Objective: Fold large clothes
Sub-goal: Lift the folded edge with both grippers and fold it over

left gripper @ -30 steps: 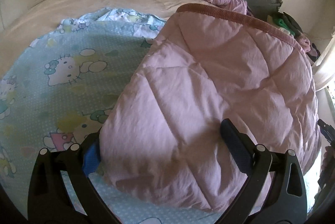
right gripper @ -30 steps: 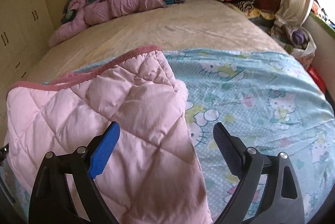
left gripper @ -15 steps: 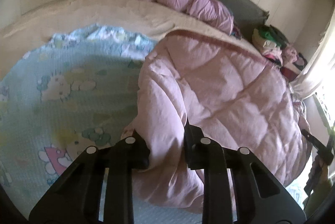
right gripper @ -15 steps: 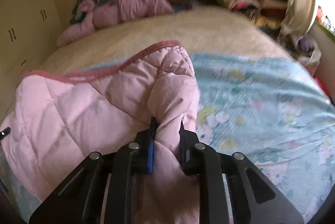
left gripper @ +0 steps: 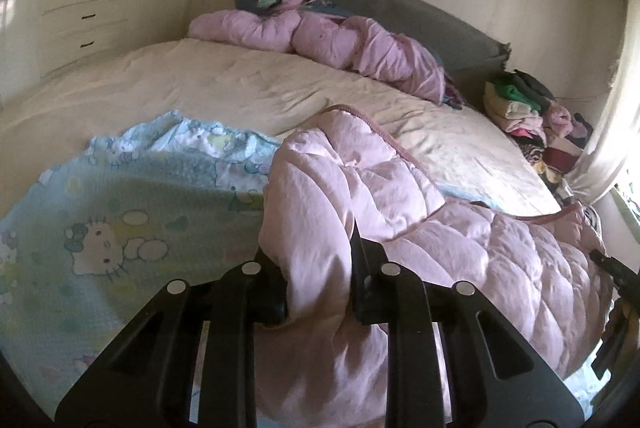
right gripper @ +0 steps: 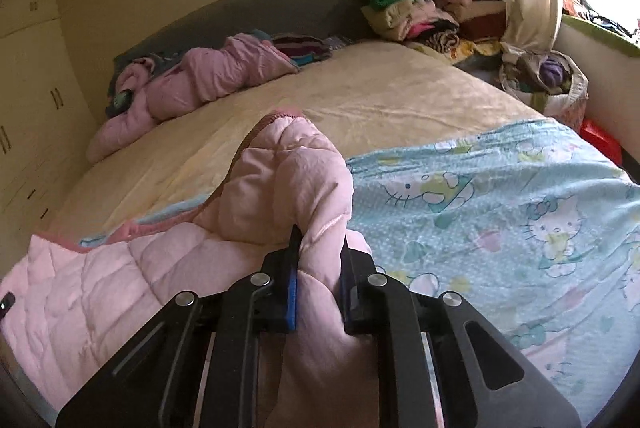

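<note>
Both claws pinch the pink quilt — near edge bunched.

Bare cream mattress beyond quilt

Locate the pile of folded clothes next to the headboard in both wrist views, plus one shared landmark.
Left wrist: pile of folded clothes at right, mid-height, beside the curtain.
Right wrist: same pile at upper centre-right, left of the curtain.
Shared landmark: grey headboard, with the pile at its end.
</note>
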{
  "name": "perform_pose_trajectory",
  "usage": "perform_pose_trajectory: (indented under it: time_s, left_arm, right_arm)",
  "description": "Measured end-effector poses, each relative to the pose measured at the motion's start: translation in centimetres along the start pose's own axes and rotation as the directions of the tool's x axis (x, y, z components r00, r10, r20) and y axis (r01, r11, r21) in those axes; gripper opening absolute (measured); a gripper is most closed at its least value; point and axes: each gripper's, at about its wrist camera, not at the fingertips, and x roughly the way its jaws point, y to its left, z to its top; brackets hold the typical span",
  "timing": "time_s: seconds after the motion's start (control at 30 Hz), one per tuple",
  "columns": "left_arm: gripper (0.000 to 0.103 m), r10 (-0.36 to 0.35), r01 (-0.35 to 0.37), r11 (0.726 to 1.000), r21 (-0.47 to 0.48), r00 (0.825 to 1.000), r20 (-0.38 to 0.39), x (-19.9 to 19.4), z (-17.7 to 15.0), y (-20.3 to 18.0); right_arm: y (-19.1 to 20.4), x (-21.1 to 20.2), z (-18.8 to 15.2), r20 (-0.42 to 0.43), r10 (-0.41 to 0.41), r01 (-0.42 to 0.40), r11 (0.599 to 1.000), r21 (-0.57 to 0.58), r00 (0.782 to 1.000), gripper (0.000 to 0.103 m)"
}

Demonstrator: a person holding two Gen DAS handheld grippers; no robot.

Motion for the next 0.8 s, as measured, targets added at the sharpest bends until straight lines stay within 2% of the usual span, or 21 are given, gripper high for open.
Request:
perform_pose_trajectory:
  time_s: [0.23, 0.5, 0.8]
  left_arm:
    - [0.015, 0.037, -0.037, 0.999, 0.0, 0.998, -0.046, 2.4, -0.6, 0.4]
    - [0.017, 0.043, -0.042, 0.999, 0.018, 0.996, -0.078, 4.2, -1.2, 0.6]
    - [0.02, 0.068, -0.065, 0.997, 0.031, 0.991, -0.118, 5.8, -2.0, 0.8]
  right_arm:
    - [0.3, 3.1, -1.0, -0.052, -0.057, 0.056, 0.998, -0.01, 0.997, 0.014]
    - [-0.3, 5.7, -2.7, -0.124, -0.085, 0.083, 0.996, -0.019, 0.989, 0.015]
    - [-0.8, 6.7, -4.0, -0.145, -0.103, 0.103, 0.995, -0.013, 0.984, 0.021]
